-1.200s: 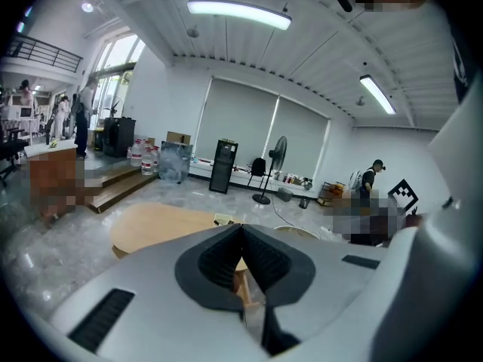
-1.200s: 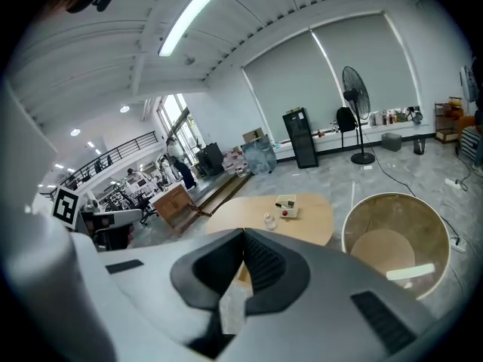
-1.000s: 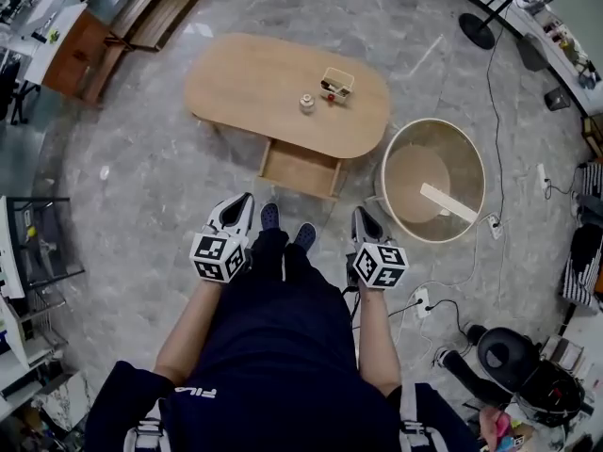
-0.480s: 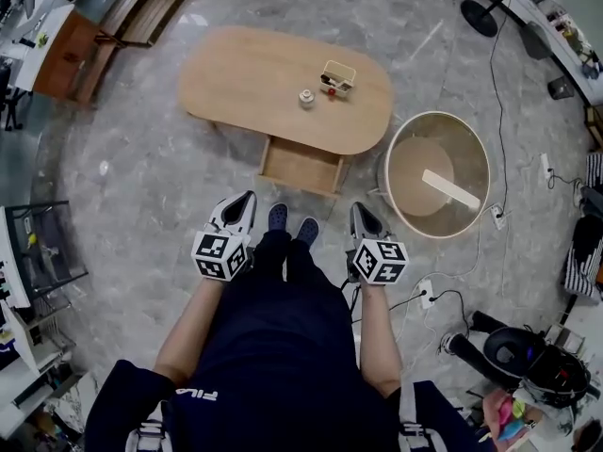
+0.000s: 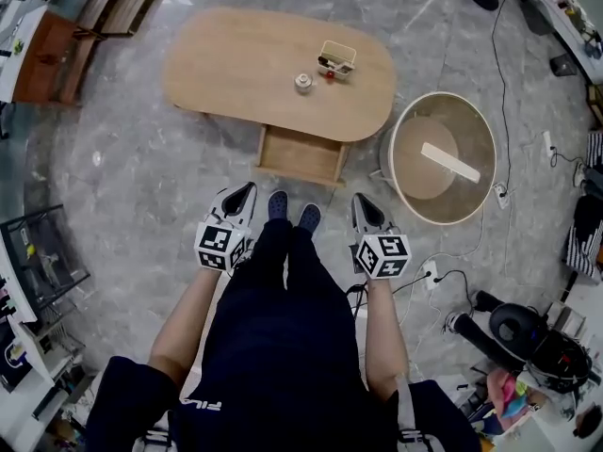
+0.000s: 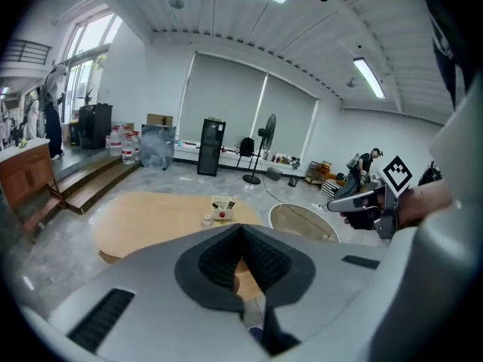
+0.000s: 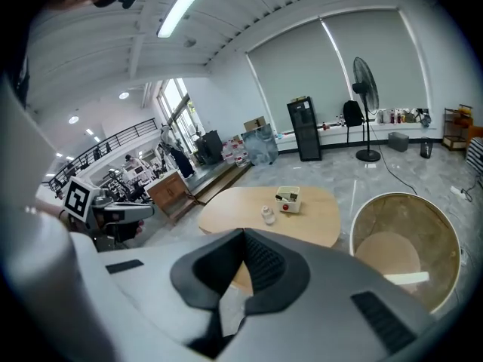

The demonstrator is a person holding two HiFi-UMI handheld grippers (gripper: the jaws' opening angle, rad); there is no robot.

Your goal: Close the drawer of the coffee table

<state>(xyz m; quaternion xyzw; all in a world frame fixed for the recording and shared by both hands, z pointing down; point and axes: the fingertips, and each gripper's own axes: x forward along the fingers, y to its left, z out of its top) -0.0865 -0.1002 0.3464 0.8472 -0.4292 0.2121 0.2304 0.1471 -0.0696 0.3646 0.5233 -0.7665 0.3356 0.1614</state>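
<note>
An oval wooden coffee table [image 5: 245, 69] stands on the grey marble floor ahead of me. Its drawer [image 5: 300, 156] is pulled out from the near side toward my feet and looks empty. My left gripper [image 5: 243, 194] is held low at my left thigh, jaws shut with nothing between them. At my right thigh my right gripper [image 5: 362, 202] is likewise shut and empty. Both hang well short of the drawer front. The table also shows in the left gripper view [image 6: 143, 216] and the right gripper view [image 7: 249, 207].
On the tabletop sit a small white box [image 5: 336, 58] with items and a little round jar [image 5: 302, 83]. A round wooden tub [image 5: 443, 156] with a pale plank stands right of the drawer. Cables and a socket strip [image 5: 431, 272] lie at the right. Wooden steps [image 5: 94, 12] are at far left.
The view has moved a little closer to the table; table and drawer sit higher in the picture. Both grippers keep their place beside my legs, still shut.
</note>
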